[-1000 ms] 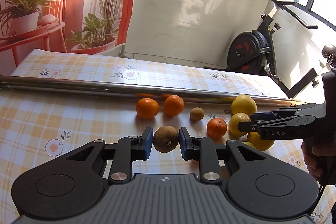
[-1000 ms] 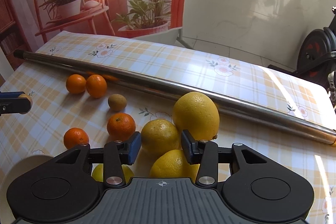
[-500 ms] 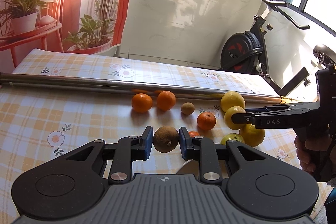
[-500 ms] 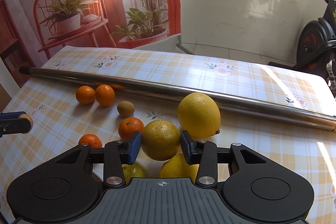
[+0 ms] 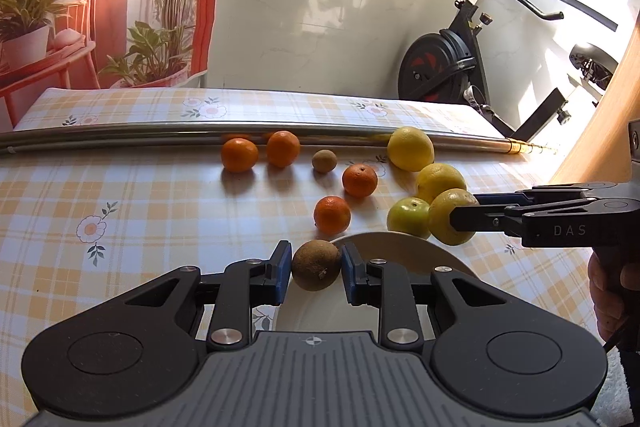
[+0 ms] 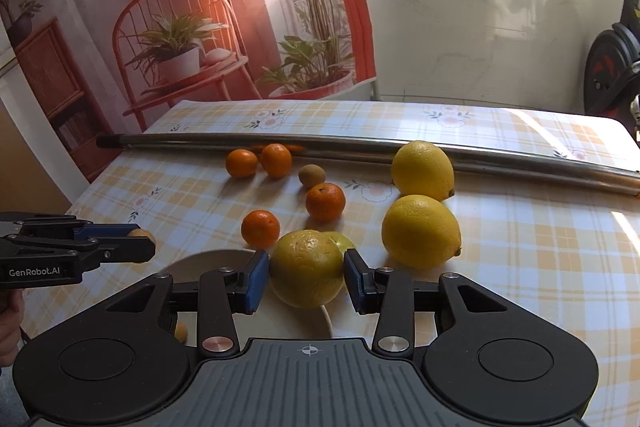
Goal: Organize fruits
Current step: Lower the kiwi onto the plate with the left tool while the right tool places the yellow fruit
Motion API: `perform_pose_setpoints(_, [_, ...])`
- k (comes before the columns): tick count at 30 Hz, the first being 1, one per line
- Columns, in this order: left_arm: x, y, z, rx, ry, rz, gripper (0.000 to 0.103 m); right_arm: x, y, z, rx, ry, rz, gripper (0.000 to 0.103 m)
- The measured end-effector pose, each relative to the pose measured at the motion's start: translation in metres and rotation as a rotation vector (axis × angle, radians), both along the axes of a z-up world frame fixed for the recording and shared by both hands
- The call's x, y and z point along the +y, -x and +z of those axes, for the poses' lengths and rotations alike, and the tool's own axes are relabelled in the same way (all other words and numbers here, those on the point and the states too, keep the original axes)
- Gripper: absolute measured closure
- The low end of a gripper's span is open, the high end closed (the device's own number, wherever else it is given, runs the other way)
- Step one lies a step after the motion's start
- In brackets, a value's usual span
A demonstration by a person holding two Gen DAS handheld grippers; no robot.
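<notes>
- Right gripper [image 6: 306,277]: blue pads closed against both sides of a yellow-green citrus fruit [image 6: 307,269], held above the rim of a white plate [image 6: 208,261].
- Green fruit [image 6: 340,241]: partly hidden just behind the held fruit.
- 2 lemons on the checked tablecloth [image 6: 540,251]: near lemon [image 6: 420,231] right of the gripper, far lemon [image 6: 423,170] against the metal pole [image 6: 360,143].
- 4 mandarins: 2 touching by the pole [image 6: 241,163] [image 6: 276,159], 1 mid-table [image 6: 325,201], 1 near the plate [image 6: 260,229].
- Kiwi [image 6: 311,175]: between the paired mandarins and the far lemon.
- Left gripper [image 6: 140,241]: enters at left edge, a brown fruit [image 6: 142,235] between its fingers.
- Exercise bike [image 6: 612,67]: right edge, beyond the table.
</notes>
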State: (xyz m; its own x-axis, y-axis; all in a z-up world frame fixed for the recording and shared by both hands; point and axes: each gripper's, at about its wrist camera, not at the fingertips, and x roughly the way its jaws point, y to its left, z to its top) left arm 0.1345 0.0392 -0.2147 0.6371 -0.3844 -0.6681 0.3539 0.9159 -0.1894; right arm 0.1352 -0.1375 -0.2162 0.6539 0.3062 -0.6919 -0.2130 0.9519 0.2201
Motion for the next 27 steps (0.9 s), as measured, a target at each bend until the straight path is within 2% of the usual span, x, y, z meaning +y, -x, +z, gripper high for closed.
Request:
perform_pose_setpoints(7, [-0.019, 0.008, -0.014, 0.031, -0.035, -0.055, 0.075, 0.009, 0.021, -0.011, 0.036, 0.002, 0.007, 0.067])
perform_pose_setpoints(9, [-0.025, 0.011, -0.016, 0.033, -0.042, -0.071, 0.075, 0.012, 0.023, -0.01, 0.035, -0.003, 0.011, 0.088])
perform_pose_setpoints(15, [-0.042, 0.018, -0.028, 0.024, -0.123, -0.116, 0.075, 0.016, 0.022, -0.013, 0.061, 0.015, 0.012, 0.088])
perform_pose_setpoints(27, [-0.033, 0.019, -0.036, 0.046, -0.193, -0.069, 0.075, 0.015, 0.027, -0.015, 0.074, -0.01, 0.001, 0.083])
